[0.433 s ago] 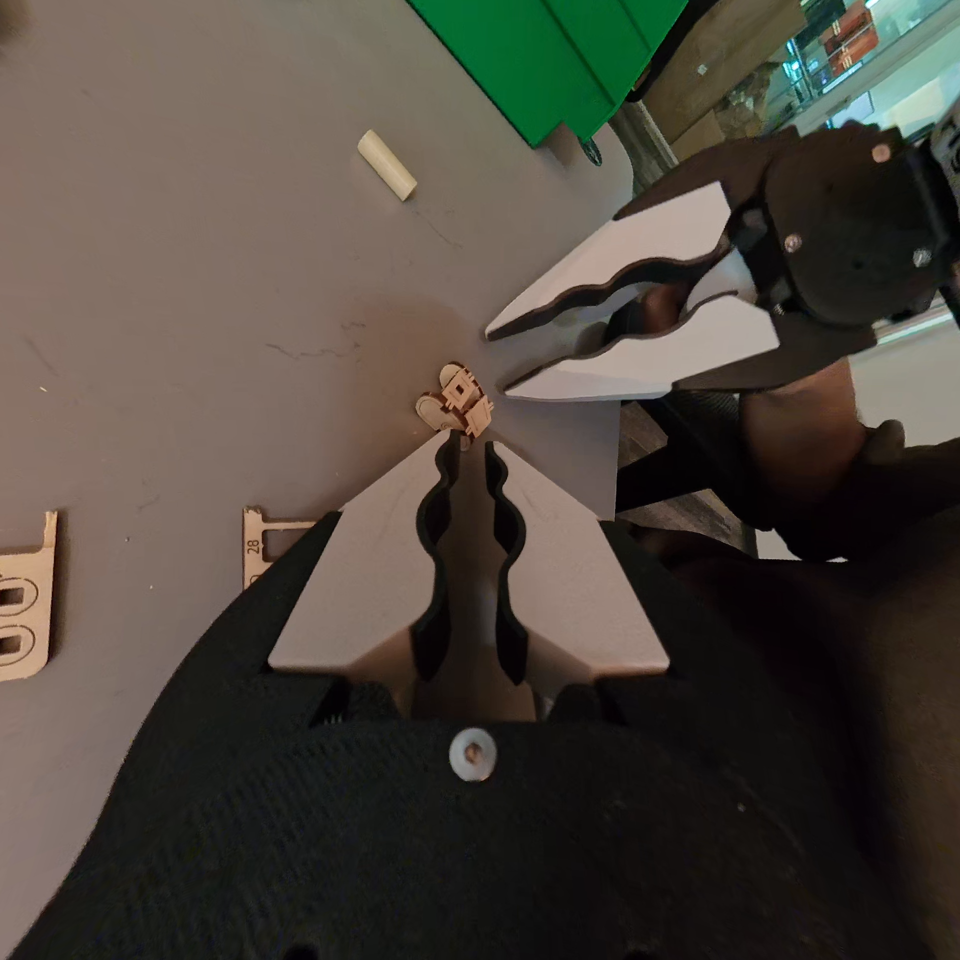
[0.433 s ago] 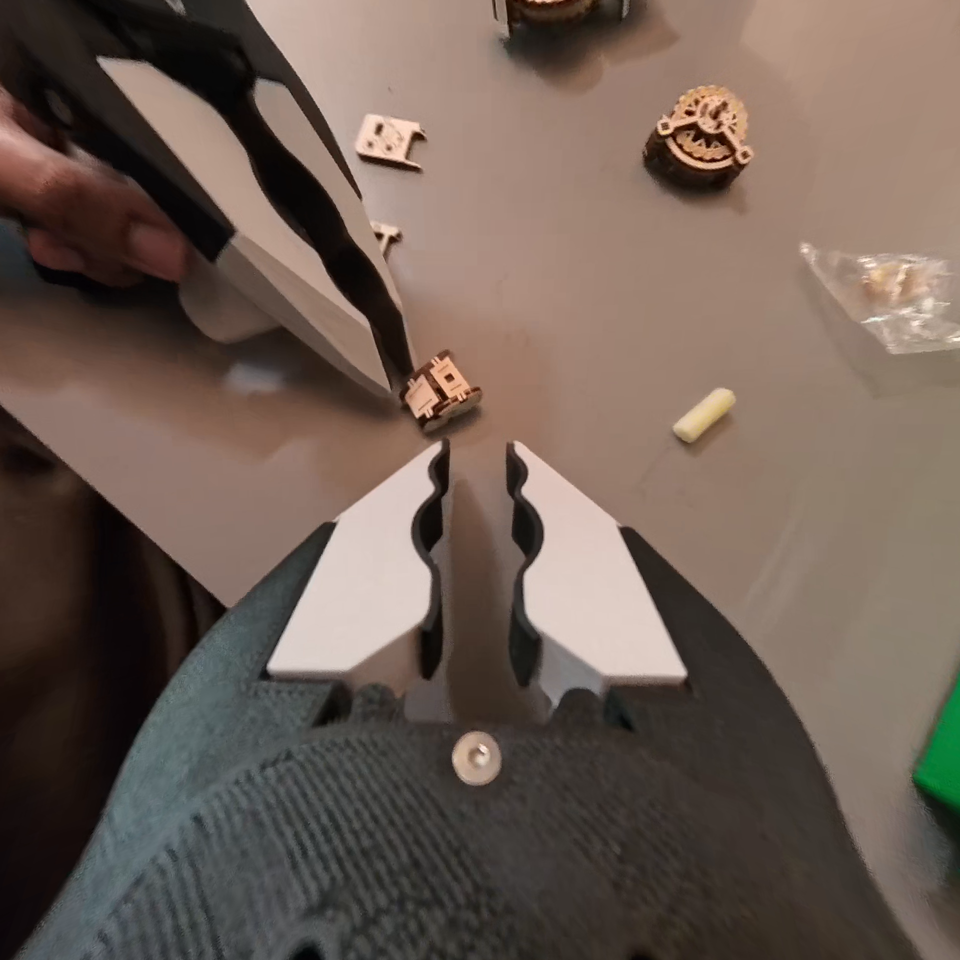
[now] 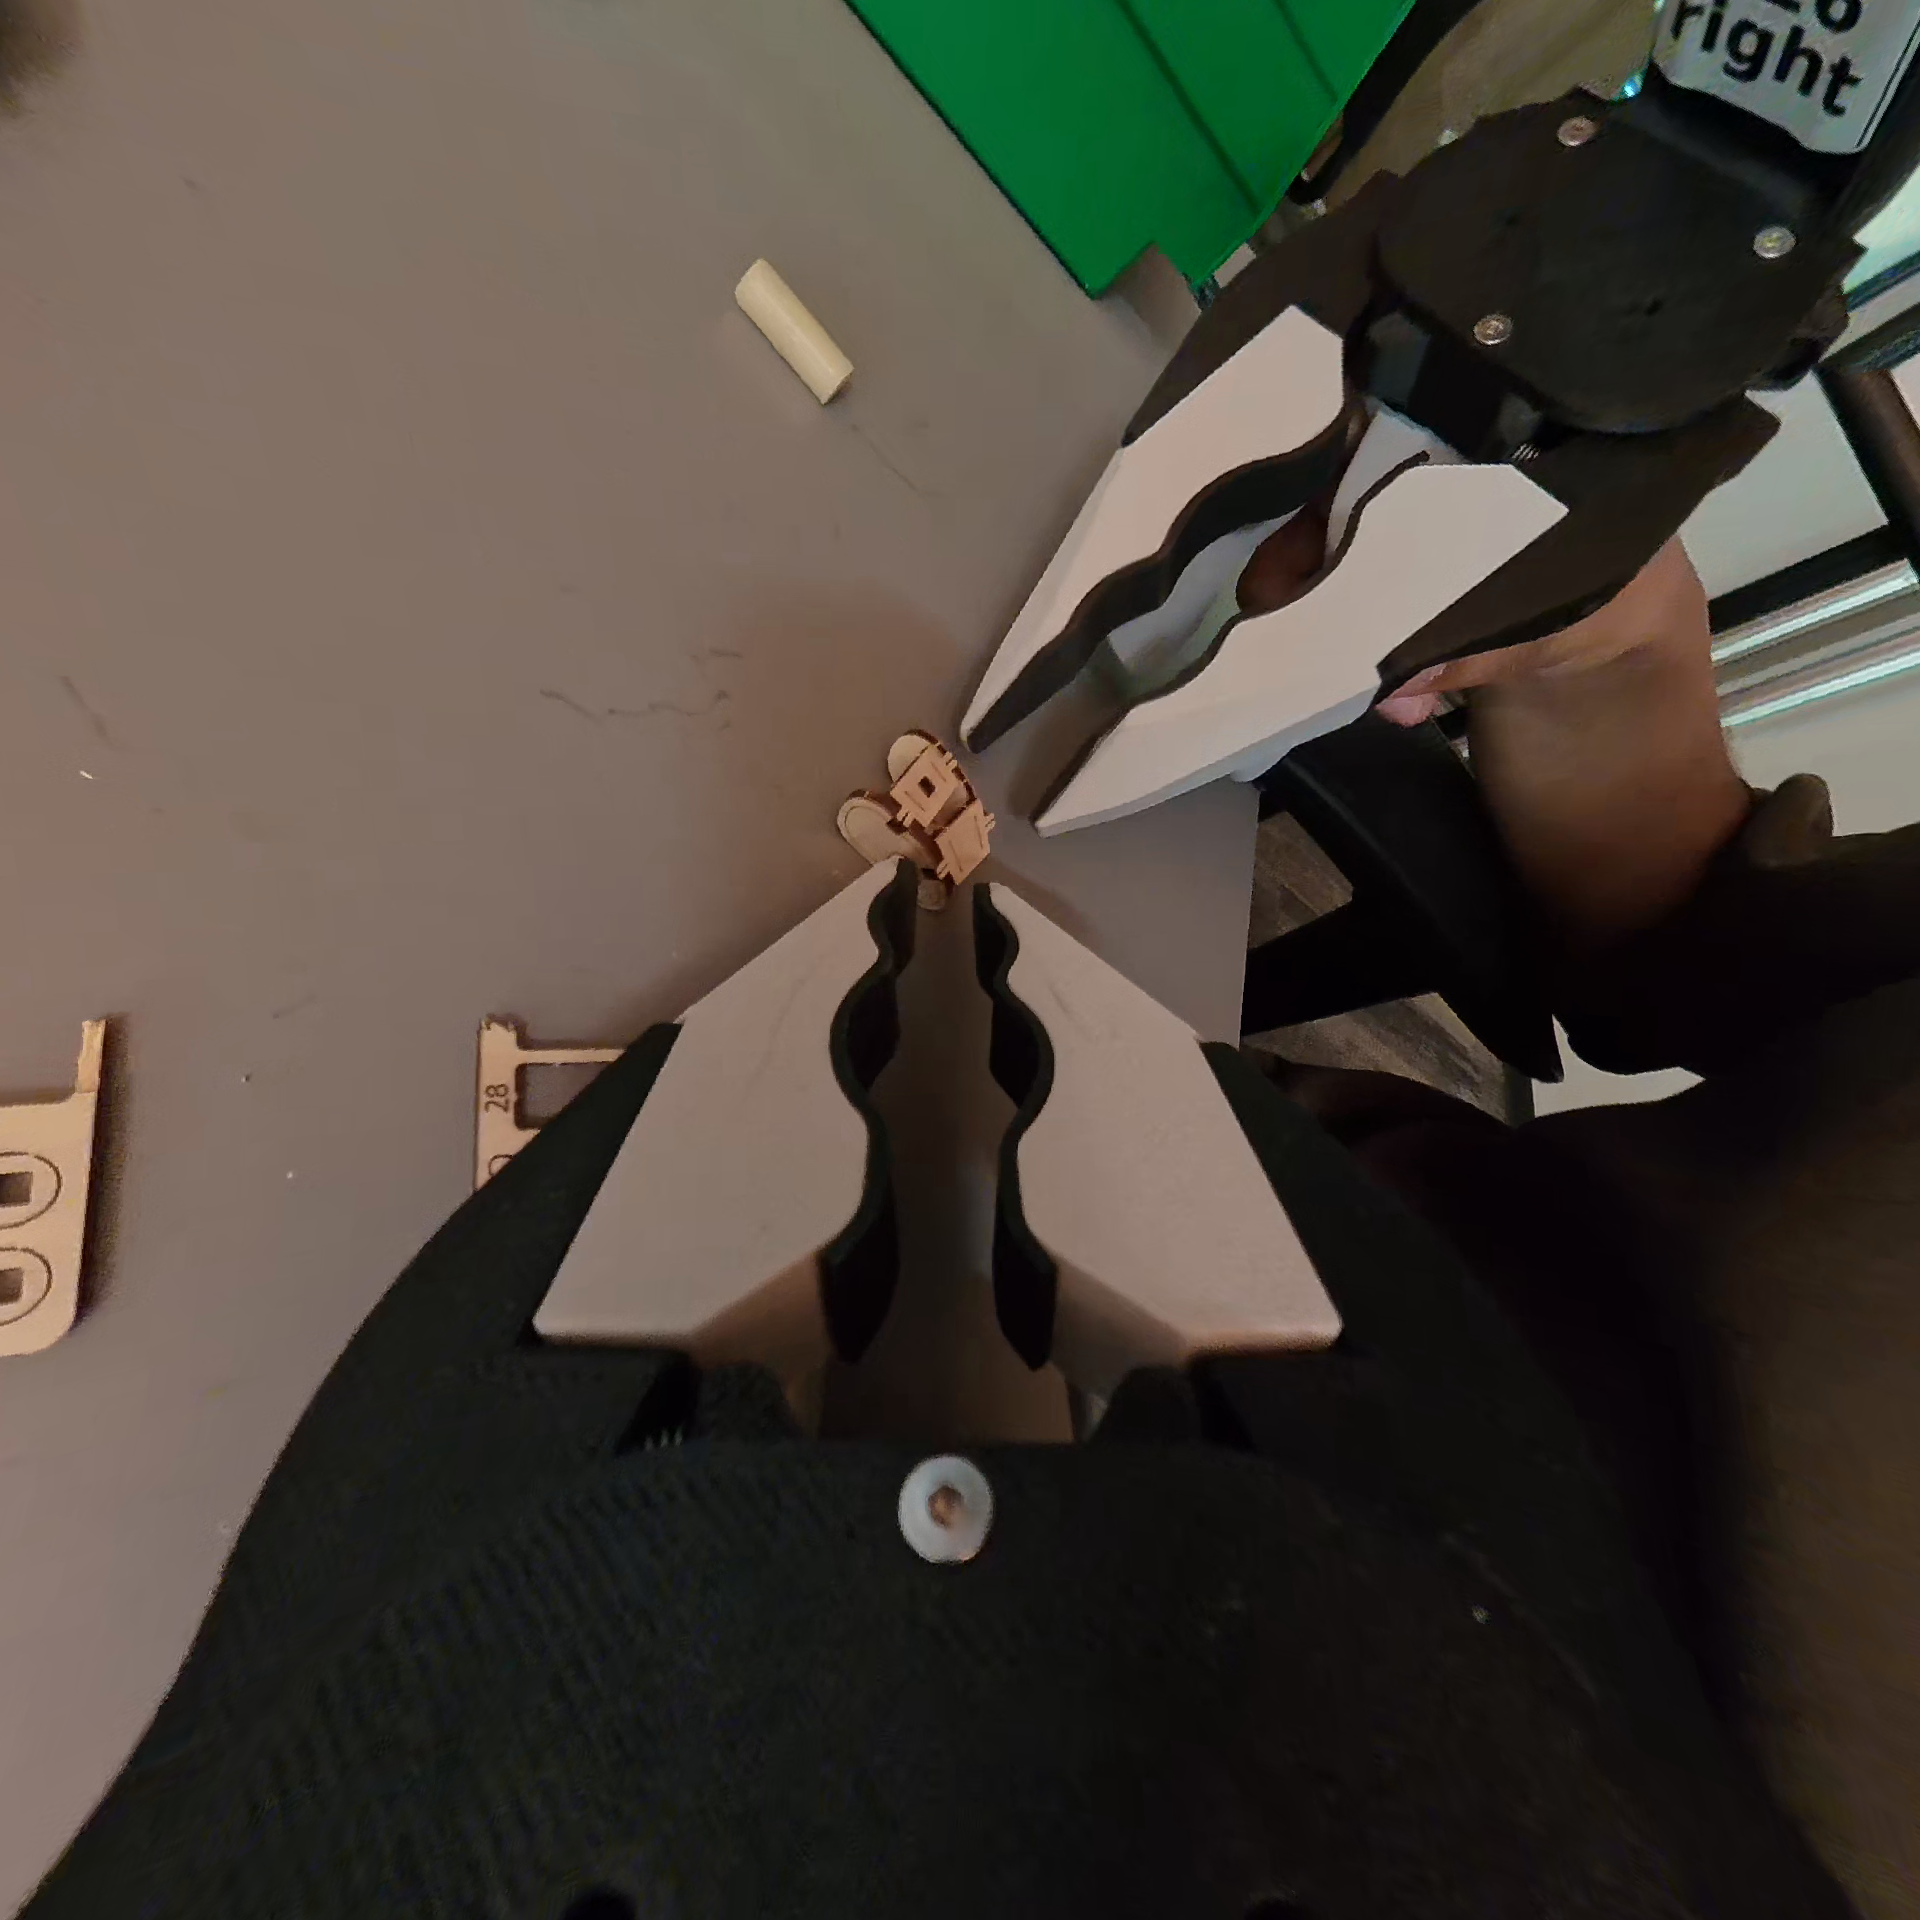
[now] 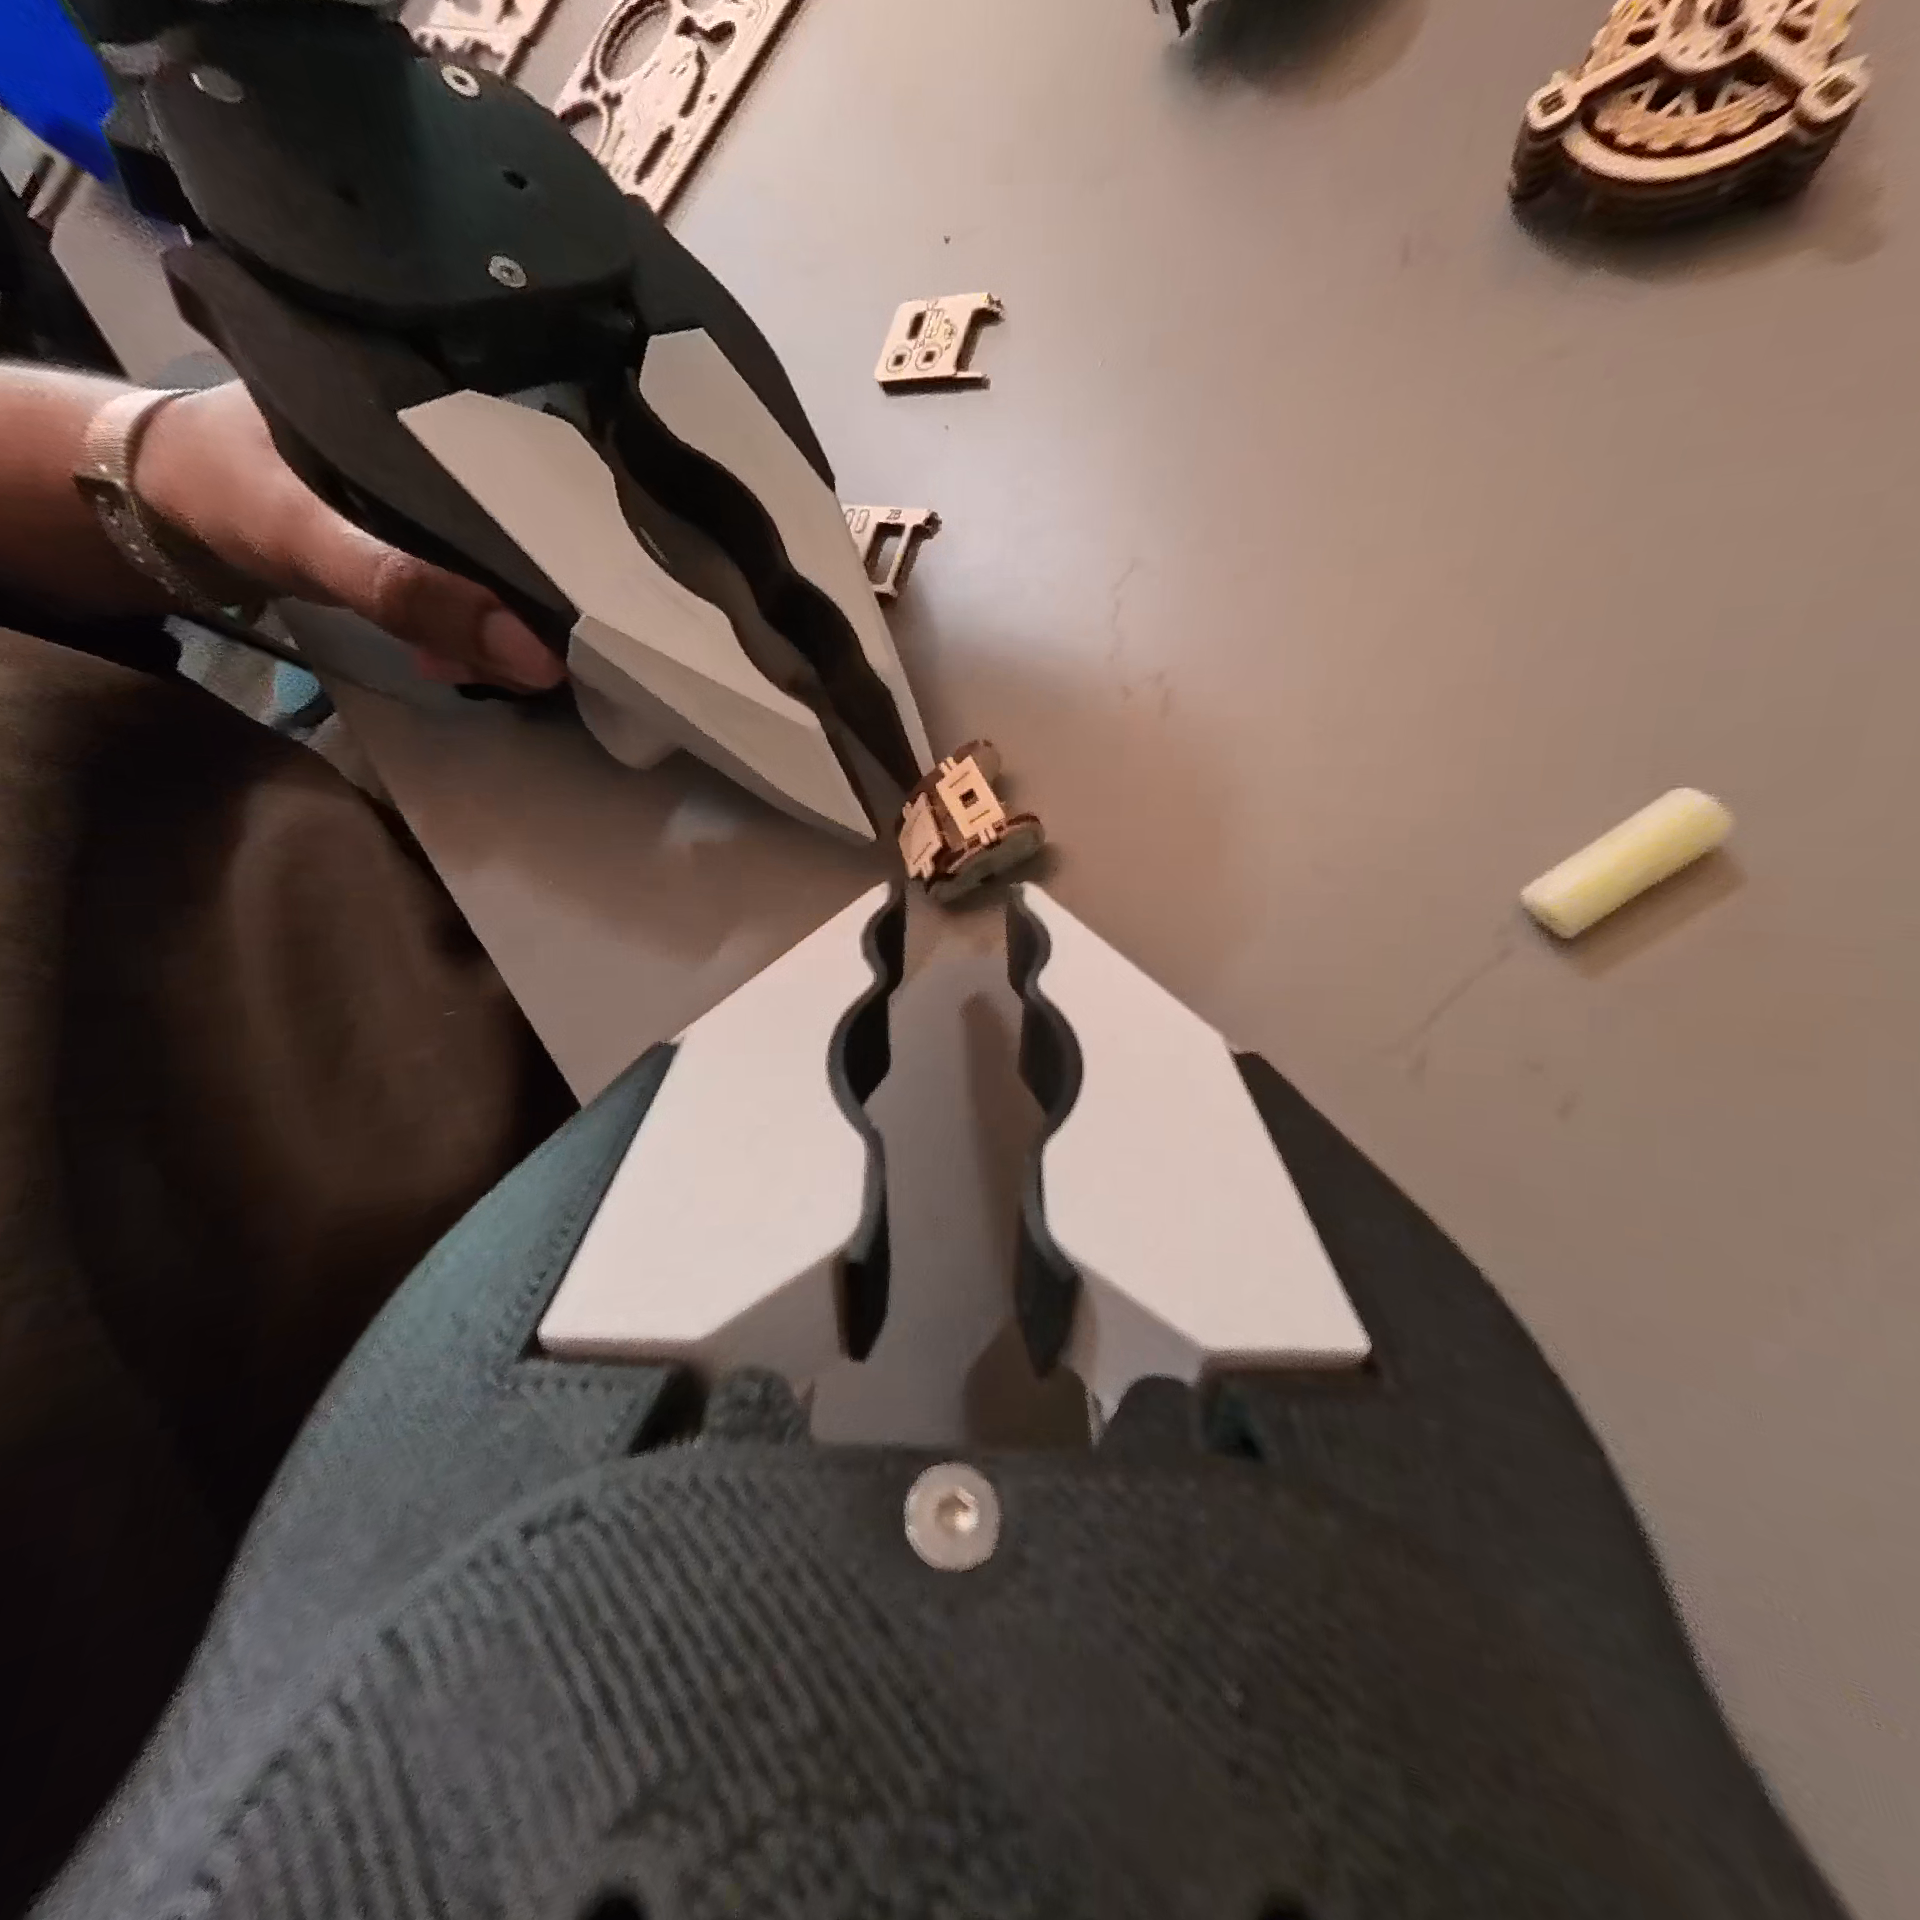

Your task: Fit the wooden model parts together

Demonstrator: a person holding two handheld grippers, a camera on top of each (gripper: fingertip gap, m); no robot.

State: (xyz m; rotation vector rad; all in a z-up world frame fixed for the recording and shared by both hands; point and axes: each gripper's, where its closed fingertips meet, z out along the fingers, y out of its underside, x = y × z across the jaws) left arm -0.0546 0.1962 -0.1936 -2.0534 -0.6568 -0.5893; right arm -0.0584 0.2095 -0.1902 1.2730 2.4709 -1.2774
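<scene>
A small wooden model assembly (image 3: 916, 810) lies on the grey table (image 3: 416, 623) near its edge. My left gripper (image 3: 940, 883) is open by a narrow gap, its tips right at the assembly's near side. A tiny wooden bit of the assembly shows between the tips. My right gripper (image 4: 958, 896) is open and empty, and the assembly (image 4: 966, 821) lies just ahead of its tips. In the left wrist view the right gripper (image 3: 1006, 779) comes in from the upper right. In the right wrist view the left gripper (image 4: 896, 800) comes in from the upper left and touches the assembly.
A cream cylinder (image 3: 795, 330) lies farther out, also in the right wrist view (image 4: 1626, 868). A green box (image 3: 1101, 125) stands at the back. Flat wooden parts (image 4: 935, 343) (image 3: 36, 1195) and a round wooden gear assembly (image 4: 1673, 104) lie on the table. The table edge (image 3: 1242, 935) is close by. My two grippers' fingertips are within a few centimetres of each other.
My right gripper has moved closer to the wooden assembly, which now sits nearly between its tips. My left gripper has stayed at the assembly.
</scene>
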